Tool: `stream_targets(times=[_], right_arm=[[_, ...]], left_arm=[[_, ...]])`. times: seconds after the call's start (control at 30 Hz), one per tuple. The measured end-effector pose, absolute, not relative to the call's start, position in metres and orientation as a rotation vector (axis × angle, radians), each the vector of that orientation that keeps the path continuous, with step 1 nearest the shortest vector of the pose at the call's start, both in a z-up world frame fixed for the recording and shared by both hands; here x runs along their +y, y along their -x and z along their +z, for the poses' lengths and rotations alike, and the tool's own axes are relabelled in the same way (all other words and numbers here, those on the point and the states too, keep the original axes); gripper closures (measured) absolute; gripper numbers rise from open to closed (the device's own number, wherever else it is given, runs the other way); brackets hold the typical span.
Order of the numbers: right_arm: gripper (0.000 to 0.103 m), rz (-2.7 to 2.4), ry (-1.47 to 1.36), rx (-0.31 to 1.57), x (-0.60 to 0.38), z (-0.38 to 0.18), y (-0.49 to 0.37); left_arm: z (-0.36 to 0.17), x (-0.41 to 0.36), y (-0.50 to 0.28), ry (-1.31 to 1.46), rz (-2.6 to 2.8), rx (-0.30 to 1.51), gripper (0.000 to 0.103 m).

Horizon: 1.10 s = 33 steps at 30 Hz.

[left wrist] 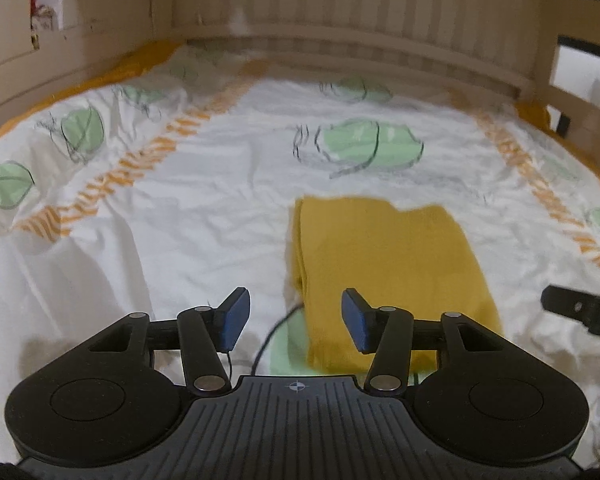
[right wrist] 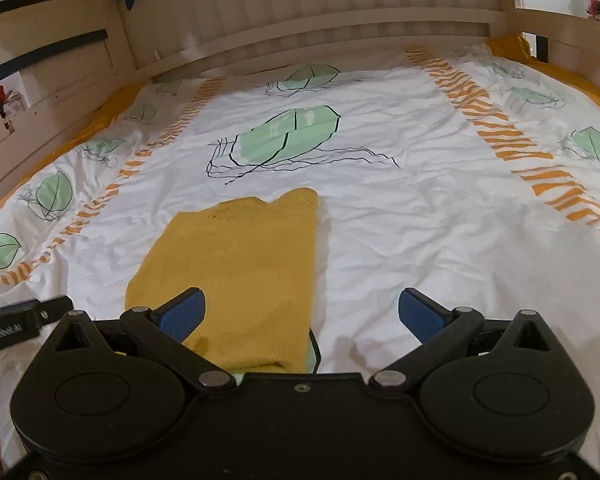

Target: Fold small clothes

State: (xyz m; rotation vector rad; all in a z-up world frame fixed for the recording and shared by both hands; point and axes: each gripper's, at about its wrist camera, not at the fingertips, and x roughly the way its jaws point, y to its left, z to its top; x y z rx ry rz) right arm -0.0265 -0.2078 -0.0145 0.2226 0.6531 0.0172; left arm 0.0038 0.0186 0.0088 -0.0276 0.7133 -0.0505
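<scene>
A white bedspread (right wrist: 380,240) with green leaf prints and orange stripes covers the bed. On it lies a folded mustard-yellow garment (right wrist: 244,272), its long axis running from the cameras toward the headboard (right wrist: 300,12), the notched end farthest away, possibly a neckline. The right gripper (right wrist: 302,312) stands wide open and empty above the garment's near end; the left gripper (left wrist: 296,320) is partly open, holding nothing.

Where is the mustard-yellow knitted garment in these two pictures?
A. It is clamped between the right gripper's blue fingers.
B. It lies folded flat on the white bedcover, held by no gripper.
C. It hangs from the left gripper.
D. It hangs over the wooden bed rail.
B: the mustard-yellow knitted garment lies flat on the white bedcover, and both grippers stand open and empty.
</scene>
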Motion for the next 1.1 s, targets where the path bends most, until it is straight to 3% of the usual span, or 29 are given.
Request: stream_targets(times=[0.53, 0.6, 0.67, 0.73, 1.1], right_arm=[[0.001, 0.040, -0.221, 0.691, -0.193, -0.024, 0.037], [0.001, 0.038, -0.224, 0.688, -0.193, -0.025, 0.036], [0.001, 0.036, -0.221, 0.688, -0.194, -0.025, 0.036], [0.001, 0.037, -0.222, 0.690, -0.194, -0.026, 0.036], [0.001, 0.014, -0.207, 0.702, -0.191, -0.026, 0.036]], left_arm=[[-0.006, 0.015, 0.001, 0.018, -0.056, 0.818, 0.054], [-0.006, 0.015, 0.001, 0.023, -0.058, 0.814, 0.050], [-0.005, 0.015, 0.001, 0.028, -0.059, 0.815, 0.031], [-0.004, 0.015, 0.000, 0.030, -0.057, 0.814, 0.025], [-0.005, 0.013, -0.003, 0.018, -0.042, 0.827, 0.022]])
